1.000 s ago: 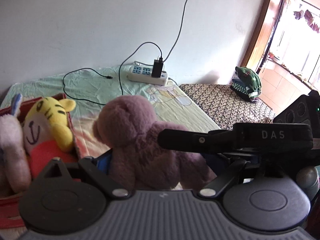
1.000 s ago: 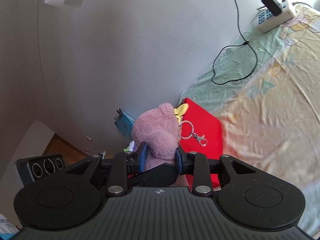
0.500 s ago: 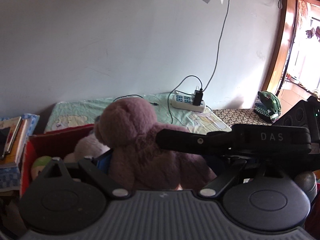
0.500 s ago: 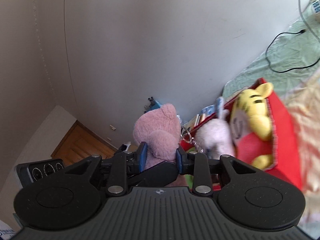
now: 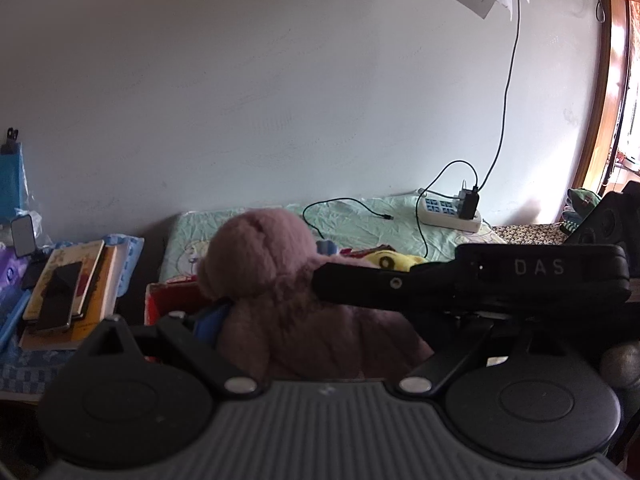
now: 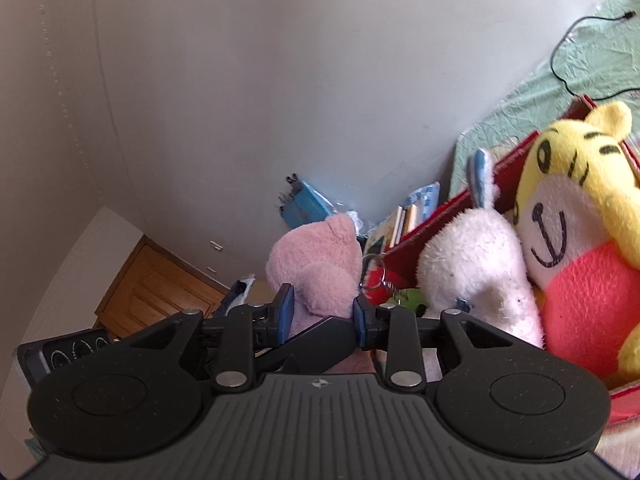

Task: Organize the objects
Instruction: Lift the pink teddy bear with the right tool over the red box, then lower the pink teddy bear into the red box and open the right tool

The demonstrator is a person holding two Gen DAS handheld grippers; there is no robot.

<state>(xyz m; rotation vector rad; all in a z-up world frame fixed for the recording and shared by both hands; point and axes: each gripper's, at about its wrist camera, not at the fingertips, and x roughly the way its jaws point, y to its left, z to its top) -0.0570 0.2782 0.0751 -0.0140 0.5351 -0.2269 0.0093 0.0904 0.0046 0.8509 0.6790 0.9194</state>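
Each hand-held gripper, left and right, has a ribbed dark grey body, two round black discs, black linkage arms with silver screws, and blue pads. One black arm reads "DAS".

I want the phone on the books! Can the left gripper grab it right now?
Probably not. The left gripper is already full: the pink teddy sits between its fingers. The phone lies off to its left on the books.

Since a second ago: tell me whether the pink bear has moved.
Yes. The pink bear, gripped by both grippers, swung left from beside the power strip toward the red box.
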